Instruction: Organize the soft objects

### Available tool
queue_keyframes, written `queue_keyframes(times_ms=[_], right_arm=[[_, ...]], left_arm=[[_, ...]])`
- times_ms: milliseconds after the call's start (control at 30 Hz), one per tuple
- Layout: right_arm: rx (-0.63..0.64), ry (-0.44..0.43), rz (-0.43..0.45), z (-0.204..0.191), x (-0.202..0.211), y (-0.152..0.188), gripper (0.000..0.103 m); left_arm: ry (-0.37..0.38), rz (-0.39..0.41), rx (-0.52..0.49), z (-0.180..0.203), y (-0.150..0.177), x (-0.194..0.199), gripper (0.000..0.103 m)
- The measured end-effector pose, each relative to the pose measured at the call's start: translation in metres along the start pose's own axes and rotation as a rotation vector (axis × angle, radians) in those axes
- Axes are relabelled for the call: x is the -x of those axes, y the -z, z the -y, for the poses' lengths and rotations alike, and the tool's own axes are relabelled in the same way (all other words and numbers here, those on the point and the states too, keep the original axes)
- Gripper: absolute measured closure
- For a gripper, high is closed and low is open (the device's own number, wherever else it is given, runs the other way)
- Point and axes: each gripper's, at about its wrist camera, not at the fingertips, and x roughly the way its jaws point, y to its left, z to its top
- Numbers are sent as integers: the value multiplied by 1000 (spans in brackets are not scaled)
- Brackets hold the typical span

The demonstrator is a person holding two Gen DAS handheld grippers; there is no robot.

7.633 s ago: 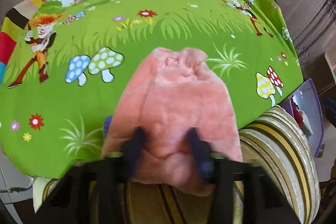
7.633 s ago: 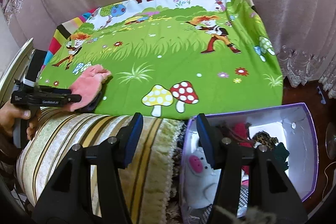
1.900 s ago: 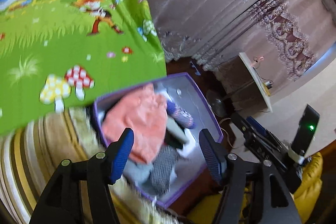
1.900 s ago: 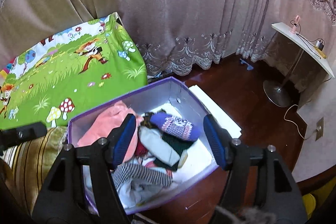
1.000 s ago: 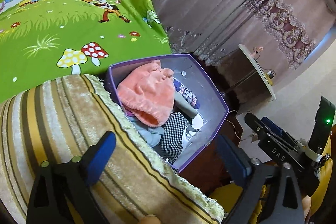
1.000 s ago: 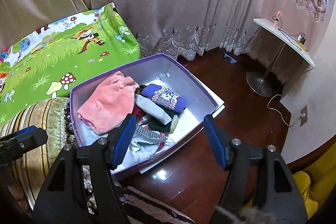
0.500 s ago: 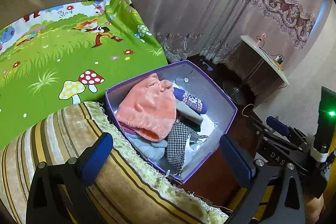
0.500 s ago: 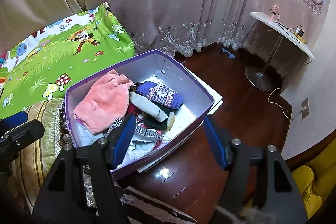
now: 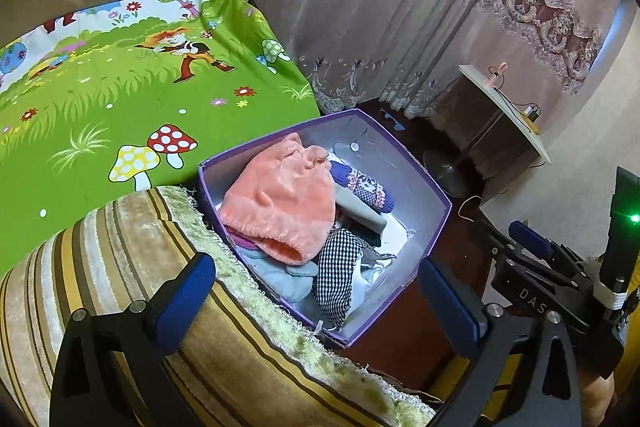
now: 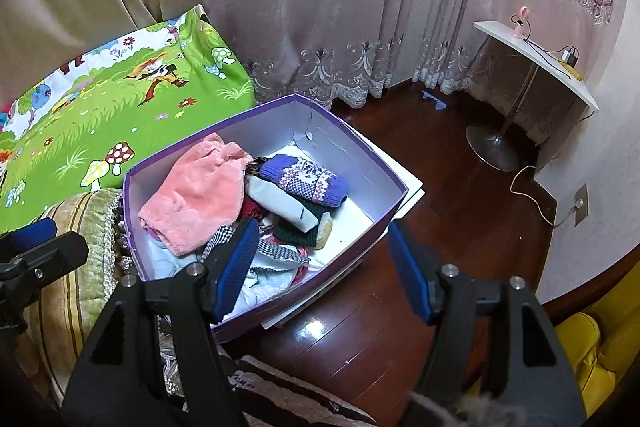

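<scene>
The left gripper (image 9: 318, 297) hangs wide open and empty over a striped cushion (image 9: 120, 267). Right of it, the pink cloth (image 10: 198, 193) lies in the purple box (image 10: 352, 147). The right gripper (image 10: 322, 267) gapes empty above.

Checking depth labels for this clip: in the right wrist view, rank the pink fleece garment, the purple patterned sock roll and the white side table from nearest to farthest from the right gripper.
From the right gripper:
1. Pink fleece garment, left part of the purple box, just beyond the left finger.
2. Purple patterned sock roll, farther back in the box; close to the garment, a narrow call.
3. White side table, far right by the curtain.
</scene>
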Motion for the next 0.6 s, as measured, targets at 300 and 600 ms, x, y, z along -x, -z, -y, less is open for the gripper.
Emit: queue_keyframes(times_ms=[300, 600], right_arm=[[-1, -2, -4, 0, -1, 0, 33], [-12, -2, -7, 1, 0, 3, 33]], left_arm=[[9, -14, -2, 0, 0, -2, 0], [32, -30, -34, 6, 1, -7, 0]])
